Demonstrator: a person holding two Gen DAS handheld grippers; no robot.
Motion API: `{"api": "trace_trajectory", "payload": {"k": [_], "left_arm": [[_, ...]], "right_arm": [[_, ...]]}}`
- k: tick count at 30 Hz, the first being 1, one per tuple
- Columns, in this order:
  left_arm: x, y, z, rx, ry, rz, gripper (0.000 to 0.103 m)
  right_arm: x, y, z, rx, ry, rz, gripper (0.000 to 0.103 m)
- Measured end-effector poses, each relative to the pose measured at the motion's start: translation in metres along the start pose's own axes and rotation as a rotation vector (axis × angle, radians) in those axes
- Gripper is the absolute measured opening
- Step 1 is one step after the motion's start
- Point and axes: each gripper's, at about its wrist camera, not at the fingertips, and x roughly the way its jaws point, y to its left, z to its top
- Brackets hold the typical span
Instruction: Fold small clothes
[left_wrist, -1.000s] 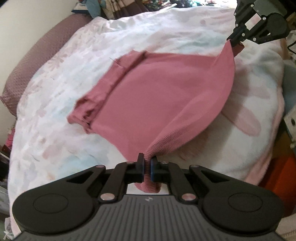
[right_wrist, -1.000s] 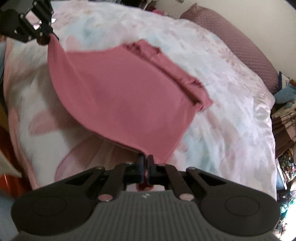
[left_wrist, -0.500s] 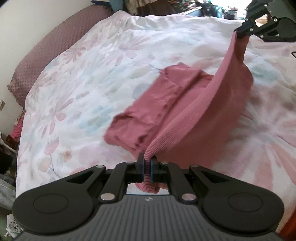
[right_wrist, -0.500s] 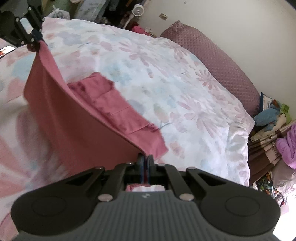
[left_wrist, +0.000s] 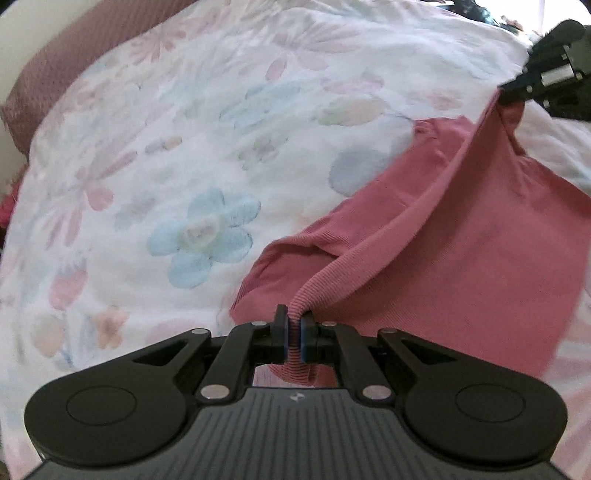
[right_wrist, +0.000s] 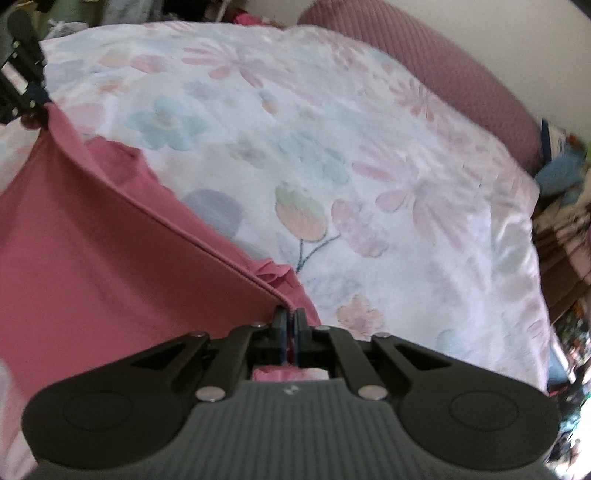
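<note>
We hold the pink garment (left_wrist: 461, 258) by its ribbed hem, left gripper (left_wrist: 293, 334) and right gripper (right_wrist: 291, 338) both clamped on it, mid-bed; let's keep the hem taut and lay it squarely over the part lying on the floral bedspread (left_wrist: 184, 129)

No words, numbers, labels or brand names can be read in either view. The one mark is a small pale emblem, no letters in it, on the ribbed grey body of each gripper, just behind the jaws: on the left gripper (left_wrist: 293, 334) and on the right gripper (right_wrist: 291, 334). The emblems are too small to make out.
</note>
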Motion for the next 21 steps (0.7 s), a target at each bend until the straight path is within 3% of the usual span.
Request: {"api": "trace_trajectory", "payload": {"k": [6,9,12,15,16,17,19,21], "left_arm": [[0.047,0.021,0.007,-0.079,0.048,-0.054,0.006],[0.062,0.027,0.006,-0.132,0.053,-0.068,0.013],[0.065,0.035,0.005,-0.171,0.010,-0.045,0.026],[0.065,0.048,0.005,-0.266,-0.041,-0.001,0.026],[0.064,0.051,0.004,-0.295,-0.058,0.011,0.026],[0.060,0.055,0.003,-0.333,-0.080,0.021,0.026],[0.048,0.062,-0.001,-0.404,-0.137,0.024,0.027],[0.034,0.070,-0.008,-0.476,-0.182,-0.002,0.034]], "right_arm": [[0.056,-0.009,0.003,0.071,0.028,0.021,0.000],[0.080,-0.010,-0.002,0.088,0.049,0.040,0.000],[0.092,-0.009,-0.007,0.107,0.051,0.044,0.000],[0.100,-0.009,-0.009,0.129,0.041,0.038,0.000],[0.101,-0.010,-0.010,0.143,0.037,0.025,0.006],[0.100,-0.012,-0.011,0.169,0.028,0.008,0.022],[0.094,-0.018,-0.014,0.228,0.009,0.006,0.031],[0.085,-0.028,-0.017,0.294,-0.012,0.023,0.032]]}}
